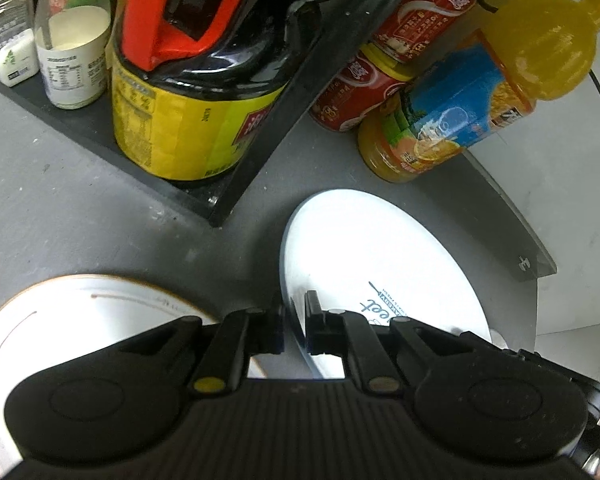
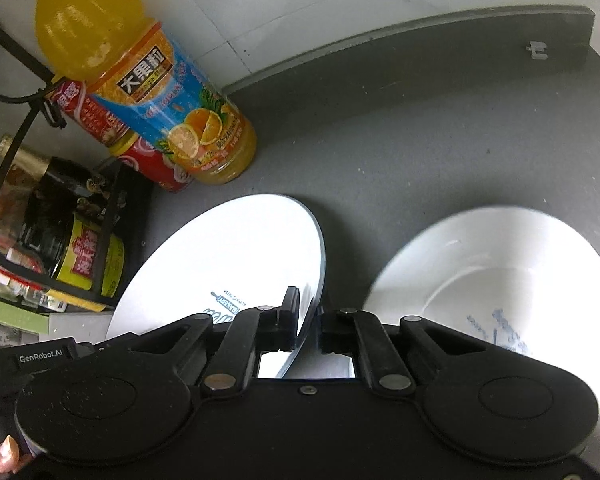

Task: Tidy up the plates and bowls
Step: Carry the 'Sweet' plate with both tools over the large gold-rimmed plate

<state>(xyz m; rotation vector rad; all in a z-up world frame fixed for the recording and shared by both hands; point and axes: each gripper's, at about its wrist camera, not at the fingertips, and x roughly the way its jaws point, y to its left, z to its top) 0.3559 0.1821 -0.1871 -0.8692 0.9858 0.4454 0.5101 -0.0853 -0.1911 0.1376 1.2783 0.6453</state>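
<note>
Grey countertop [image 2: 420,140]. White plate with blue lettering [image 1: 380,256] sits at centre, rim caught from both sides: left gripper [image 1: 294,328] clenched on its 9 o'clock edge, right gripper [image 2: 310,330] clenched on its 3 o'clock edge. Lettering half hidden under the gripper bodies. Gold-rimmed plate [image 1: 80,304] at 8 o'clock, lower part cut off. White bowl [image 2: 500,272] at 3 o'clock; blue marks inside are blurred. Orange juice bottle [image 2: 148,80] at 11 o'clock, red cans [image 1: 364,92] behind it, dark sauce bottle [image 1: 204,80] in black rack [image 1: 260,132].
</note>
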